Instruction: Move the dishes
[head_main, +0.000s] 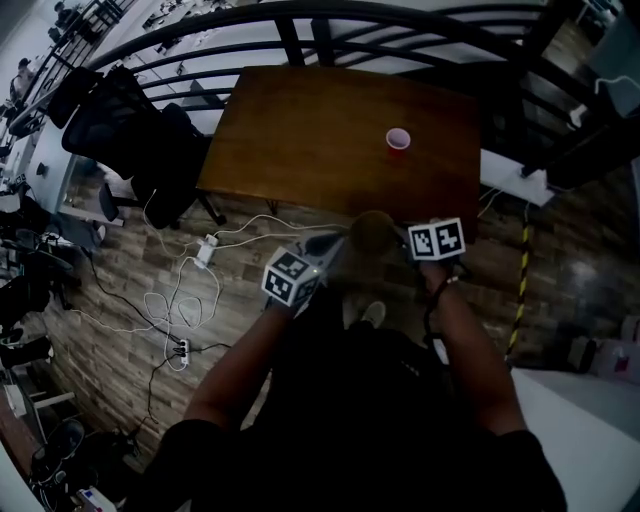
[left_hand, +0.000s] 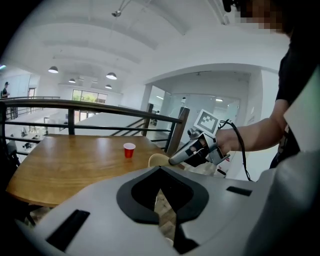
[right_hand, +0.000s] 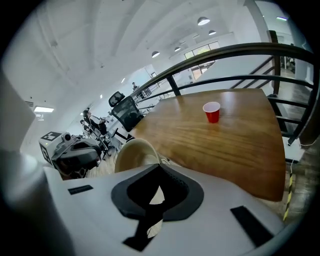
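Now — right claw (right_hand: 159, 167) clamped on bowl (right_hand: 134, 153) rim | bowl on edge, mouth facing claw | left claw (left_hand: 160, 171) closed, empty

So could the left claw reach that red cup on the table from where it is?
Probably, after a step forward. The left claw holds nothing, and the red cup stands alone on the wooden table, with nothing in between.

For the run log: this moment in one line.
right gripper shut on cream round bowl | left gripper shut, empty | red plastic cup on brown wooden table
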